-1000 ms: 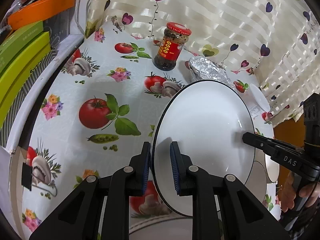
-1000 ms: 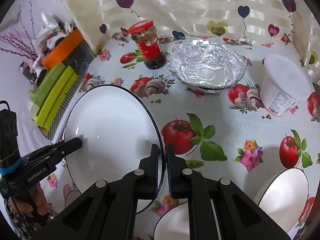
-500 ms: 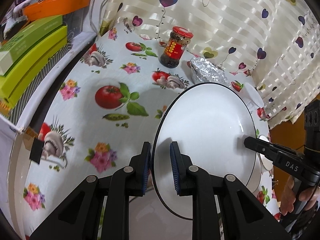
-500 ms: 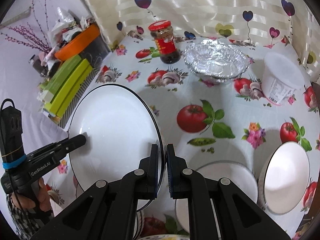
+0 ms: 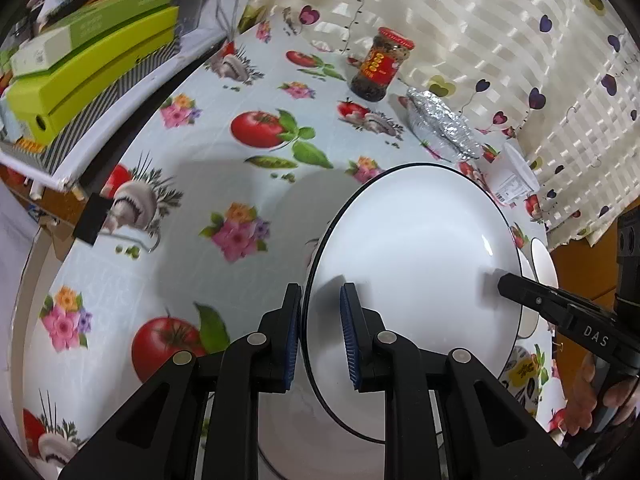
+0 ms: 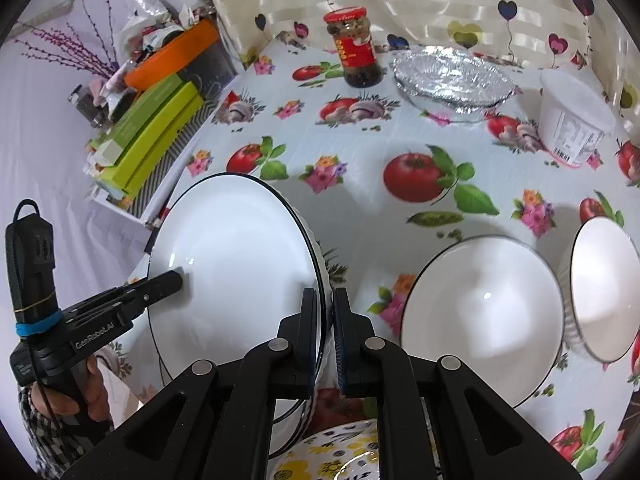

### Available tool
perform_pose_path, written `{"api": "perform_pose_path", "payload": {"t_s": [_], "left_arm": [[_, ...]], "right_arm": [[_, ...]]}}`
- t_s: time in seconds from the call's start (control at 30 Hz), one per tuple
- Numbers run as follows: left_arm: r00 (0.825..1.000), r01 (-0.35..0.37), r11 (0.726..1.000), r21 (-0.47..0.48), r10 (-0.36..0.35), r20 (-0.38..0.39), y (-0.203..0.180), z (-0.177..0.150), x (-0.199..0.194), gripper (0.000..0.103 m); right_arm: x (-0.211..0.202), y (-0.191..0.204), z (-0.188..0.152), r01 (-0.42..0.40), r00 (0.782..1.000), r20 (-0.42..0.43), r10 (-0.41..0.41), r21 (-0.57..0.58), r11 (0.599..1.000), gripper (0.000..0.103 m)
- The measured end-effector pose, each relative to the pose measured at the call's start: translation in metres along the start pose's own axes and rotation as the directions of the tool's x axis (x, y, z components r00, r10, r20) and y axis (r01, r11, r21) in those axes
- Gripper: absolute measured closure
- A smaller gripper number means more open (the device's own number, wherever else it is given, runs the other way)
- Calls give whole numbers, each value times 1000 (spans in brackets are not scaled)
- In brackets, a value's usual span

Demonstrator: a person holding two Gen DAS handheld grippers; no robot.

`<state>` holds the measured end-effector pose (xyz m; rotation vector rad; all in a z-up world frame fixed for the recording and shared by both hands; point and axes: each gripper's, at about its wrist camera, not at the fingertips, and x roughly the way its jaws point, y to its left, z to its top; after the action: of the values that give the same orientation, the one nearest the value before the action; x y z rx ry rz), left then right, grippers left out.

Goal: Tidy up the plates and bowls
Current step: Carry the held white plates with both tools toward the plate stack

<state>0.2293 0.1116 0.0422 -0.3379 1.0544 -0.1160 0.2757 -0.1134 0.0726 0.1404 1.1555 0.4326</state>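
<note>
Above the fruit-printed tablecloth [image 5: 192, 184], both grippers pointed steeply downward and shared one white plate [image 5: 412, 280] held off the table — the left gripper [image 5: 320, 336] clamped on its near-left rim, the right gripper [image 6: 328, 336] pinched tight on the opposite edge. Beside it on the cloth sat two white bowls [image 6: 480, 320] — the plate tilted, its face toward both cameras, with a hand [image 6: 76, 392] gripping the left handle.

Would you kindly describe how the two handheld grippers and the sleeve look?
Both grippers are black with silver pivot bolts and blue ribbed pads. The left gripper has white lettering and a blue band; the right gripper reads DAS. The sleeve is checked.
</note>
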Motion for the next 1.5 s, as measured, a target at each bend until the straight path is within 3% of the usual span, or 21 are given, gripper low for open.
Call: {"api": "perform_pose_path", "payload": {"t_s": [0.97, 1.5], "left_arm": [[997, -73, 997, -4, 73, 7, 15, -47, -15, 83], [995, -100, 995, -11, 100, -7, 18, -56, -12, 83]], "right_arm": [[17, 24, -48, 9, 999, -53, -10, -32, 999, 94], [21, 28, -57, 21, 999, -34, -23, -66, 998, 94]]}}
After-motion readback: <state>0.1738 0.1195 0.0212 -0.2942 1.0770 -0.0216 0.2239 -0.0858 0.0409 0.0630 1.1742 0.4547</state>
